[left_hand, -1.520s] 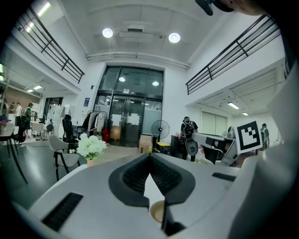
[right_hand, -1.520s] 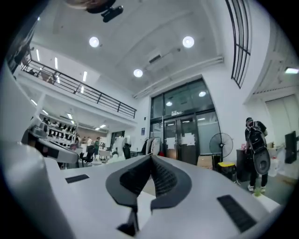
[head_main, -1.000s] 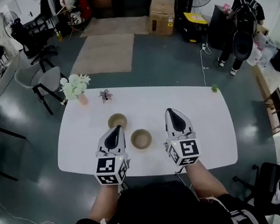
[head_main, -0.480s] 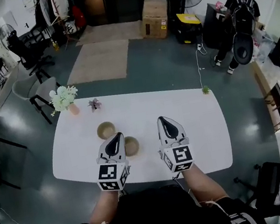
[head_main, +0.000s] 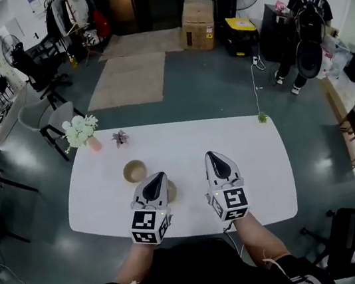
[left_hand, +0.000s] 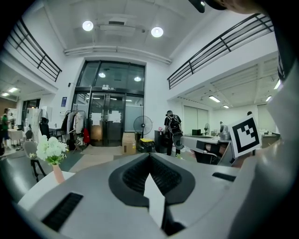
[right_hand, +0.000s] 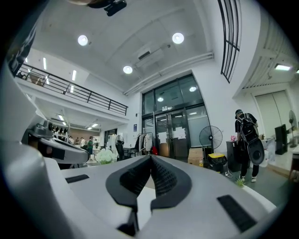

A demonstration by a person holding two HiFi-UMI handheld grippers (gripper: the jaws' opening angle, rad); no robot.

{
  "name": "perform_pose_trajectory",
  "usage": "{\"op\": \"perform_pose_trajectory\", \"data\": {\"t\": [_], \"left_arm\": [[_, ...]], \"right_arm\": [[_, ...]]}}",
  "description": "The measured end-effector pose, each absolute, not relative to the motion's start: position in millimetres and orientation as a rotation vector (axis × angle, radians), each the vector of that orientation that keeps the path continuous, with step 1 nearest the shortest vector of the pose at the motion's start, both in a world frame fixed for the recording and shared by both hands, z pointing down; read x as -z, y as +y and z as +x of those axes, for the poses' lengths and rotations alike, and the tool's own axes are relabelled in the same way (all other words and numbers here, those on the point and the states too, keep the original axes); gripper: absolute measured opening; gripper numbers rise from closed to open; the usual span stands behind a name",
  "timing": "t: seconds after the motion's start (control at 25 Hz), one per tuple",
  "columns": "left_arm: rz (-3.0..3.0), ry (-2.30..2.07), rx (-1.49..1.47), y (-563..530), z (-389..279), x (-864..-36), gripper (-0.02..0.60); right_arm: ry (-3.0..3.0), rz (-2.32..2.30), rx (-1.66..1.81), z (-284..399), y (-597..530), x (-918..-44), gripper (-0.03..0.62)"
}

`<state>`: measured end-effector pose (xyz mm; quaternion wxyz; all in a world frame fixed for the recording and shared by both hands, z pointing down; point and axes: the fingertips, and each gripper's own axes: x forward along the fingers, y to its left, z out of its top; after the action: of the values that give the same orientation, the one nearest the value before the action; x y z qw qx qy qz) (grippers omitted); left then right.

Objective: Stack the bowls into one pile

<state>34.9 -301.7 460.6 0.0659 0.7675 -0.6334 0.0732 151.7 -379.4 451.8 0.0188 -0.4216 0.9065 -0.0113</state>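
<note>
Just right of the left claw (head_main: pixel 157 177), the near bowl (head_main: pixel 171 191) sits on the counter (head_main: pixel 247 153); the far bowl (head_main: pixel 134 171) lies ahead and to the left. Left claw and right claw (head_main: pixel 212 157) are closed, empty. I should open one before gripping a rim.

The left gripper (head_main: pixel 156 180) has slid sideways over the table (head_main: pixel 248 160), toward the table's right edge. A second ago it stood clear of the nearer bowl (head_main: pixel 172 191), with bare table between them. Half a second ago it overlapped that bowl's left rim. Now, in the head view, it covers most of the bowl, and only a sliver of rim shows beside it. Whether they touch cannot be told.
</note>
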Motion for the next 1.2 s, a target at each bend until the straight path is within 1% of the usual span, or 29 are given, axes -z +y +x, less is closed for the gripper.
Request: {"op": "perform_pose_trajectory", "data": {"t": [0.12,0.2,0.44,0.68,0.76,0.84,0.96,1.2], "left_arm": [[2.356,-1.847,-0.173,-297.8,0.4,-457.9,0.014],[2.379,-1.815,-0.149,-289.0,-44.2,-461.8,0.014],[2.470,-1.771,-0.235,-240.9,-237.8,-467.7,0.014],[2.546,-1.707,-0.235,-188.9,-384.6,-429.5,0.014],[2.542,-1.682,-0.192,-171.9,-409.9,-420.5,0.014],[2.557,-1.649,-0.177,-159.7,-419.8,-415.9,0.014],[2.577,-1.630,-0.161,-154.8,-427.4,-416.8,0.014],[2.578,-1.612,-0.137,-145.8,-427.1,-428.5,0.014]], "right_arm": [[2.777,-1.351,0.050,113.6,-377.4,-443.7,0.017],[2.755,-1.371,0.024,69.5,-370.9,-439.8,0.017],[2.646,-1.555,-0.027,-92.8,-325.8,-439.5,0.017],[2.572,-1.628,0.079,-227.3,-266.5,-413.2,0.017],[2.584,-1.634,0.057,-256.8,-245.5,-401.0,0.017],[2.588,-1.650,0.016,-270.4,-230.2,-389.7,0.017],[2.589,-1.680,-0.055,-278.8,-219.6,-387.0,0.017],[2.593,-1.676,-0.076,-281.0,-204.2,-394.8,0.017]]}}
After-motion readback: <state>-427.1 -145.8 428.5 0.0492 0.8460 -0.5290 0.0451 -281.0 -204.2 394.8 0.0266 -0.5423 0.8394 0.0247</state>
